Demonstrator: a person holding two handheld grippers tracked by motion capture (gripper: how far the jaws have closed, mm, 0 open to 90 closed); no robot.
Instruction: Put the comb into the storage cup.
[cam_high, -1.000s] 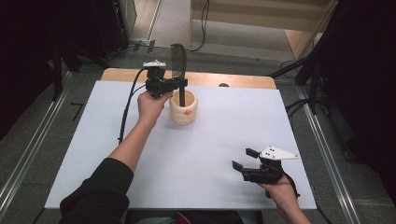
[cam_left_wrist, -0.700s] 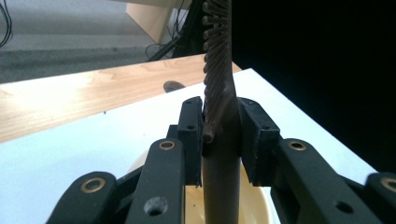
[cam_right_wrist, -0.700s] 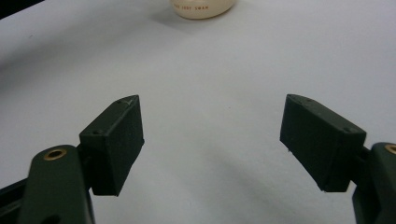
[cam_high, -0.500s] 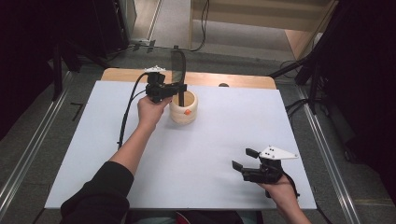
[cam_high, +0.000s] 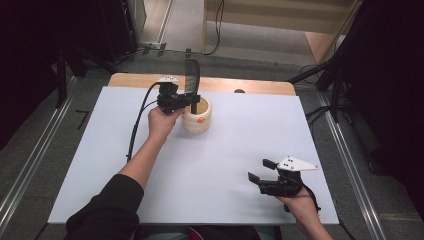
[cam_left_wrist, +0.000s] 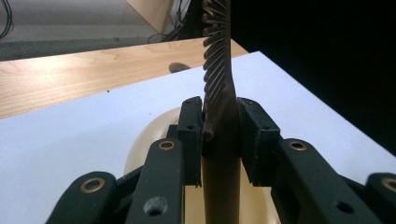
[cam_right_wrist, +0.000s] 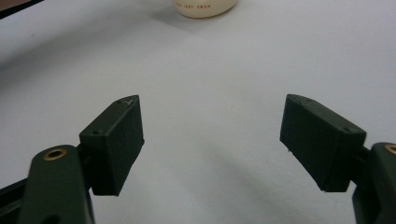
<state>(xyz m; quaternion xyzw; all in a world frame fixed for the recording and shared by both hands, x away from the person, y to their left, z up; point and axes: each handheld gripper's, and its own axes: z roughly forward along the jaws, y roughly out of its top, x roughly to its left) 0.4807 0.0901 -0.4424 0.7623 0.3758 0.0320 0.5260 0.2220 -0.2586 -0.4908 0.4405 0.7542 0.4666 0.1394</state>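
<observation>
A dark comb stands upright, teeth end up, with its handle reaching down into a cream cup at the back of the white table top. My left gripper is just above the cup's rim, shut on that handle. In the left gripper view its pads press the handle from both sides, with the cup below. My right gripper rests near the front right edge, open, nothing between its jaws. The right gripper view has its gripper over bare table and the cup far ahead.
A strip of bare wood runs along the table's far edge, with a small dark spot on it. The left gripper's cable trails down the left side. Dark stands and floor cables surround the table.
My left gripper has sunk a little toward the cup with the comb still in it. The right gripper has stayed where it was.
</observation>
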